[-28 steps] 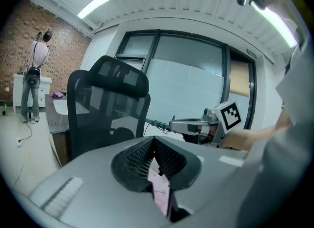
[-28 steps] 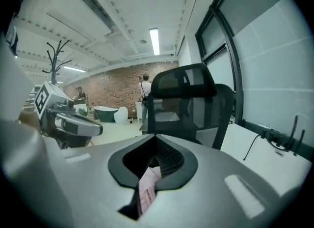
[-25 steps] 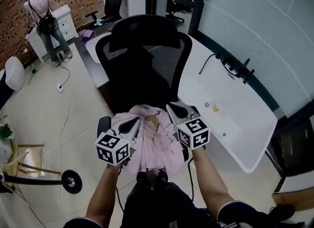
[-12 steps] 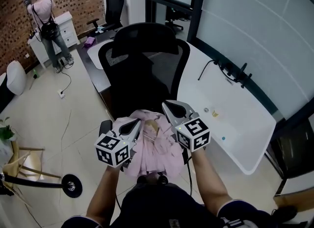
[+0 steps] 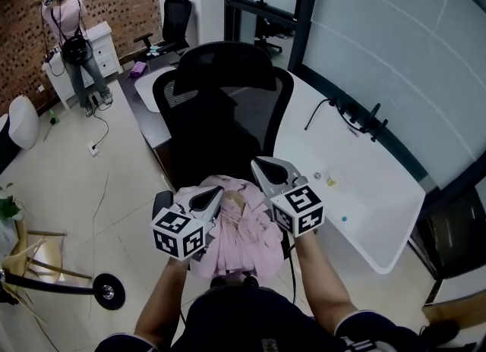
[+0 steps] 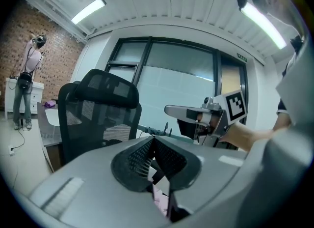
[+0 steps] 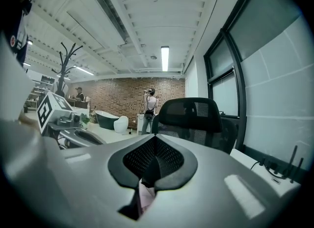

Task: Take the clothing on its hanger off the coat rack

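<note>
The pink clothing (image 5: 241,231) is held up in front of the body, just over the seat of the black office chair (image 5: 220,108) and well apart from the coat rack (image 7: 67,59). Soft, light, floppy fabric is to be expected, so the stiff hanger (image 5: 235,203) at the neckline would be the firmer hold. The left hand-held gripper (image 5: 216,194) is clamped shut on pink cloth at one shoulder. The right hand-held gripper (image 5: 259,165) is closed tight too, with a sliver of pink seemingly pinched low between its jaws.
</note>
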### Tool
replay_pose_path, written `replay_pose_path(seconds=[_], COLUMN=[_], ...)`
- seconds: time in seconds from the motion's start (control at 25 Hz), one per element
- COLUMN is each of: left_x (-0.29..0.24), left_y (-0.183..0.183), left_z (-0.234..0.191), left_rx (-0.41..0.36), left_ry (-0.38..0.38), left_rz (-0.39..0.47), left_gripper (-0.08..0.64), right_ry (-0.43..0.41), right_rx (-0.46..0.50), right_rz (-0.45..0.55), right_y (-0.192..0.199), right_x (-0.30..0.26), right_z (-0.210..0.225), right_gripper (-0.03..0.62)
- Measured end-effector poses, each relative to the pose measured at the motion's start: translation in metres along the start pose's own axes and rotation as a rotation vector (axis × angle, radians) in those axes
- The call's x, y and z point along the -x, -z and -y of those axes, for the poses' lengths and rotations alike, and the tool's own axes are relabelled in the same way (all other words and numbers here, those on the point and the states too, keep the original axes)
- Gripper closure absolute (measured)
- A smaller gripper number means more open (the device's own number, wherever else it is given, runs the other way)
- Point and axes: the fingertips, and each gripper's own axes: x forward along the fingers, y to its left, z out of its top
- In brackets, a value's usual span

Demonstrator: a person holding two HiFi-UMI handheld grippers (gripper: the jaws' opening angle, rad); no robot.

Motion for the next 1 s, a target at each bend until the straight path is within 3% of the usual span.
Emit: replay_pose_path(seconds=[1.0], left_x=[-0.0031], left_y=[0.0011], left_z=[-0.0019], left_rx=[0.005], left_ry=[0.011], left_rz=[-0.001], left_gripper=[0.549], right_ry=[-0.003], right_rx=[-0.002], right_rz=[0.009], right_y=[-0.0048], right_x=[-0.0018], right_z=[-0.0027], right_gripper=[0.592])
